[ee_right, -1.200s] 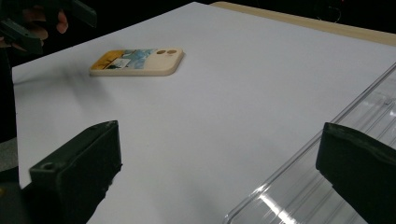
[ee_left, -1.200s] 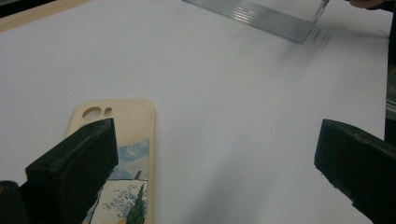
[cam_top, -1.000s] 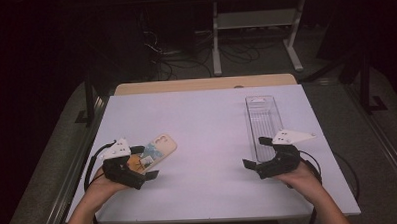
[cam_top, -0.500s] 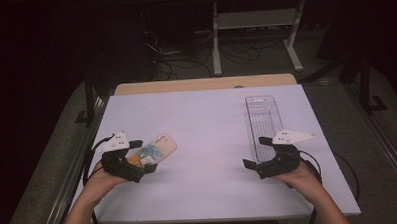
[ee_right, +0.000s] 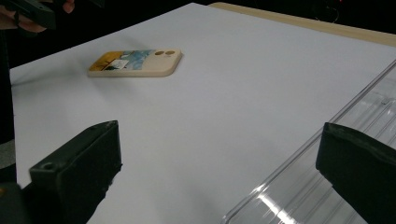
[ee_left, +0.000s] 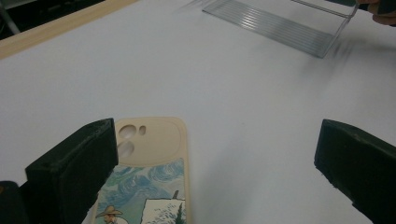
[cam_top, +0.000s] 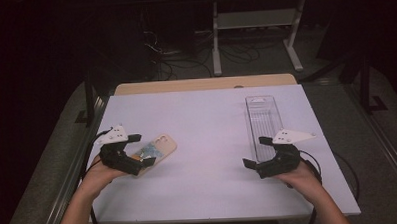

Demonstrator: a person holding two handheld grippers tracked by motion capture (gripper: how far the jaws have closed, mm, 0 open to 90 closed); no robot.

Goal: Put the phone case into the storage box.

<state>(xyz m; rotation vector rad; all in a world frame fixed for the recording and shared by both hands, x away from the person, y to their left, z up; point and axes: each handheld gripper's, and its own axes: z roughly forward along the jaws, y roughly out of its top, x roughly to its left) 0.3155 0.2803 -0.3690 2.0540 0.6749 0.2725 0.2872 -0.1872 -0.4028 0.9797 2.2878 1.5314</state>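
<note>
No brand, label or legible writing appears on anything here. The phone case (ee_left: 150, 177) carries only a painted picture: swirling blue sky, a figure in a hat, a cream border with camera cut-outs at its far end.

My left gripper (cam_top: 139, 150) sits at the left edge of the table (cam_top: 206, 116) with its jaws spread wide. The case lies flat on the white surface, its near end between those jaws, close to the left one; whether it touches that jaw I cannot tell. Nothing is clamped.

My right gripper (cam_top: 256, 151) rests at the near end of the clear tray (cam_top: 263, 119), jaws likewise apart. The right jaw stands over the tray's near end, the left over bare table. Whether a jaw touches the tray I cannot tell.

The left gripper view gives the artwork in detail, which the high view reduces to a smudge of colour. The right gripper view shows the case (ee_right: 137, 63) from the side, well apart from the tray (ee_right: 327, 186), revealing its thickness and rounded corner. The high view alone gives the layout: case at left, tray lengthwise at right, both my hands at the near edge.
</note>
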